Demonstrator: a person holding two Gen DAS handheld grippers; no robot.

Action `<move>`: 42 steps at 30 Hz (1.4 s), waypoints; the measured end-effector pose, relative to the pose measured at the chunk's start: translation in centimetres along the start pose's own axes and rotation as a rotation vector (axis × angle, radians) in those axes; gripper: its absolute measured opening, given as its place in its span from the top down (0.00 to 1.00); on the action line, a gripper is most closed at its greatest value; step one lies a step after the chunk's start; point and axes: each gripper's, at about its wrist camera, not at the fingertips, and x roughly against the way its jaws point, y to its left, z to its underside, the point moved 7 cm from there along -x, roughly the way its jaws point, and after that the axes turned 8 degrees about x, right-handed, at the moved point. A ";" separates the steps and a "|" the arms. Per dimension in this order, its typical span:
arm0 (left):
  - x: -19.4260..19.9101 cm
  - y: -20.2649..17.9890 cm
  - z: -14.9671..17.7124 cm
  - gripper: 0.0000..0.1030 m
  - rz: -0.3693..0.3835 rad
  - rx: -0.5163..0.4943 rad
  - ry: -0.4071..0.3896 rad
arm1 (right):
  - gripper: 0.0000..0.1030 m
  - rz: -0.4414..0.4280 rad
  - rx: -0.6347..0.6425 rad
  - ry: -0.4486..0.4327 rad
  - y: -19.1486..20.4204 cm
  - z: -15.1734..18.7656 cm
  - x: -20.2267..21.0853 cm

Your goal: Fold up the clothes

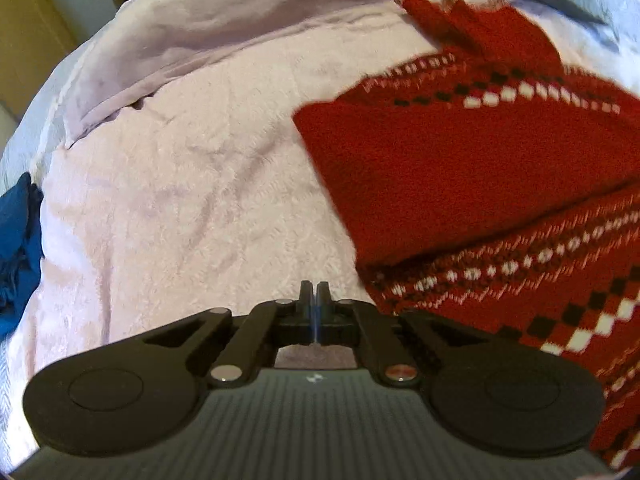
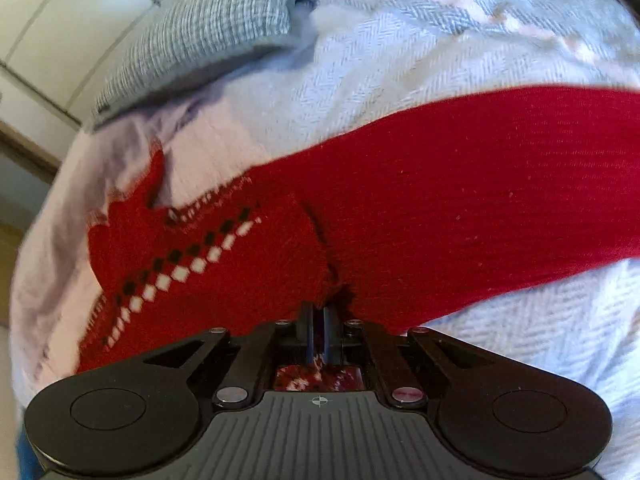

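Left gripper [image 1: 314,292] nearest the left wrist lens, fingers pressed together with only a hairline slit, nothing between them. It hangs over the pink blanket [image 1: 180,200], just left of the red sweater [image 1: 480,184].

Right gripper [image 2: 319,320] nearest the right wrist lens, jaws closed down to a narrow gap on a bunched edge of the red sweater [image 2: 440,208]; red and white knit shows between and under the fingers, so it is grasping the garment.

Sweater as landmark: it lies on the bed, partly on the pink blanket and partly on the pale blue herringbone bedspread [image 2: 400,80]. A plain red panel is folded over the patterned body in the left wrist view. Bands of black and white diamond checks run across the knit, with pale zigzag stripes beside them. Edges are blurred, looks like motion, so exact fold lines are hard to call. A sleeve or strip of plain red stretches to the right of the right gripper, across the bedspread. Ragged red pieces with pale hems poke out at the sweater's far left end.

Beyond the sweater, a grey-blue checked pillow [image 2: 208,28] rests on the bedspread. Far left of the sweater, at the blanket edge, a dark blue cloth [image 1: 18,248] sits bunched. A rumpled lilac sheet [image 1: 224,28] lies above the blanket.
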 end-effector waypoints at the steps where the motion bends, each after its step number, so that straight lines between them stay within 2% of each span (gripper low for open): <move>1: 0.7 0.2 -0.5 0.99 0.015 0.016 -0.012 | 0.97 0.055 0.044 0.003 0.2 -0.4 0.5; 3: 1.9 0.3 -1.5 0.97 0.056 0.054 -0.041 | 0.95 0.146 0.119 -0.033 0.5 -1.0 1.6; 4: 2.3 0.0 -2.2 0.96 0.082 0.071 -0.057 | 0.94 0.162 0.152 -0.074 0.8 -1.4 2.3; 6: 2.2 -1.1 -3.4 0.95 0.120 0.075 -0.083 | 0.91 0.137 0.212 -0.111 2.1 -1.9 2.0; 9: 0.4 -3.3 -4.9 0.95 0.128 0.041 -0.118 | 0.82 0.097 0.301 -0.149 4.1 -2.4 1.0; 11: -0.4 -4.0 -5.1 0.90 0.126 0.031 -0.119 | 0.67 0.092 0.369 -0.129 4.8 -2.2 -1.2; 12: -0.7 -4.1 -4.9 0.86 0.123 0.029 -0.113 | 0.52 0.103 0.405 -0.103 4.8 -2.0 -2.6; 16: -1.8 -4.6 -4.4 0.86 0.111 0.022 -0.090 | 0.50 0.165 0.492 -0.069 4.1 -1.9 -4.8; 18: -2.4 -4.9 -4.2 0.86 0.106 0.018 -0.078 | 0.50 0.180 0.487 -0.113 4.0 -2.4 -3.1; 21: -3.2 -5.3 -3.8 0.86 0.097 0.012 -0.061 | 0.50 0.097 0.445 -0.185 4.3 -2.4 -0.4; 24: -3.6 -6.0 -3.0 0.86 0.063 0.002 -0.048 | 0.50 0.071 0.482 -0.077 4.2 0.0 -2.0; 26: -2.6 -6.5 -2.8 0.86 0.040 0.023 -0.048 | 0.51 0.096 0.483 -0.034 3.4 1.1 -2.5; 29: -0.3 -7.6 -3.0 0.85 0.066 0.084 -0.047 | 0.50 0.097 0.255 -0.081 -2.1 1.4 0.9; 34: 3.3 -11.4 -3.3 0.83 0.158 0.073 -0.044 | 0.50 0.091 -0.149 -0.169 -11.8 1.7 7.0; 39: 5.5 -14.4 -4.5 0.81 0.258 0.140 -0.048 | 0.51 0.084 -0.554 -0.253 -21.8 2.1 13.2; 41: 5.5 -15.3 -4.7 0.81 0.282 0.164 -0.042 | 0.51 0.100 -0.735 -0.341 -27.0 2.7 15.8; 42: 5.4 -15.7 -4.9 0.81 0.294 0.177 -0.034 | 0.51 0.115 -0.782 -0.375 -28.9 3.0 16.7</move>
